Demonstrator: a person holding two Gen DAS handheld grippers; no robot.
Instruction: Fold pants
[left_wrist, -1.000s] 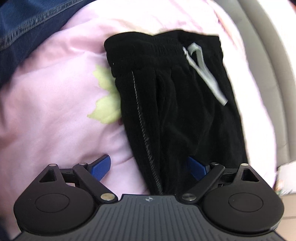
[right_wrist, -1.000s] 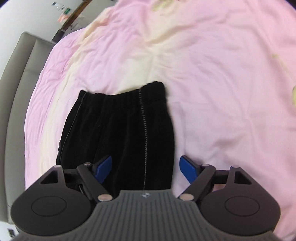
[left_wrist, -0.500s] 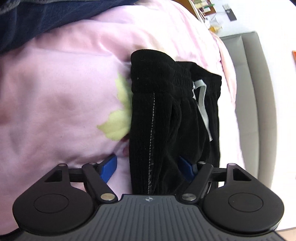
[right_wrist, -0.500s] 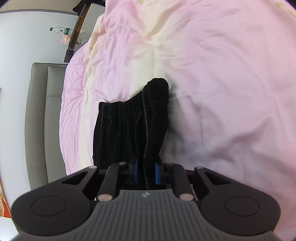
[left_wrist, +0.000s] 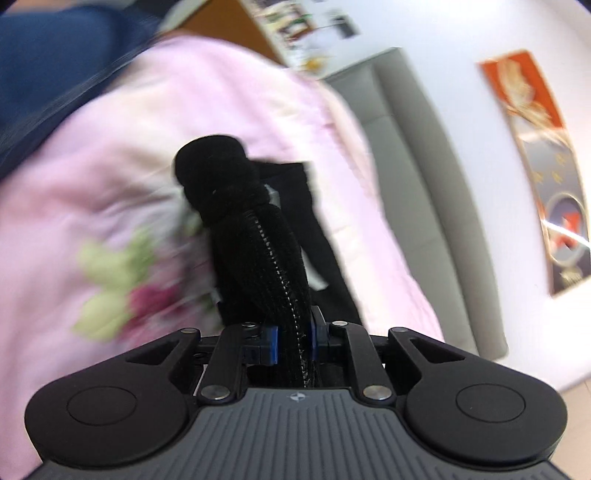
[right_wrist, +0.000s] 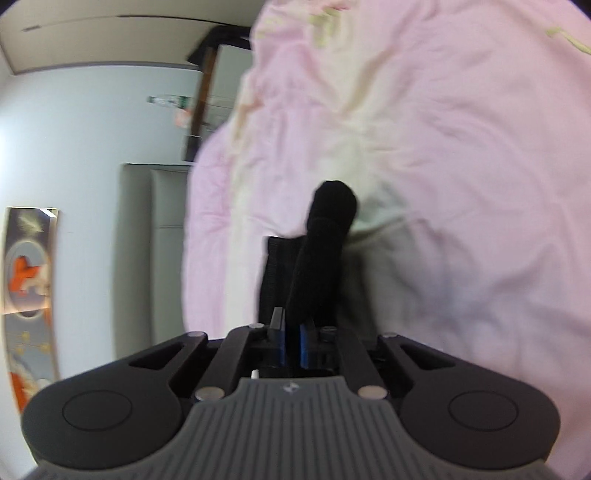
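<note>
The black pants lie on a pink bedsheet, one end gathered into a raised ridge with a stitched seam. In the left wrist view my left gripper has its jaws closing, and the blue pads press on that fabric. The right wrist view shows the other end of the pants lifted off the sheet. My right gripper has its jaws closing there too, pinching a thin fold of black cloth. A white drawstring peeks out beside the ridge. Both views are motion-blurred.
A grey padded headboard runs along the bed's edge, also seen as the grey panel. A person's blue denim is at the top left. A framed picture hangs on the white wall. The sheet has a flower print.
Both grippers went from open around the flat pants to shut on the fabric. Each has tilted up and lifted its end, bunching the cloth into a ridge.
</note>
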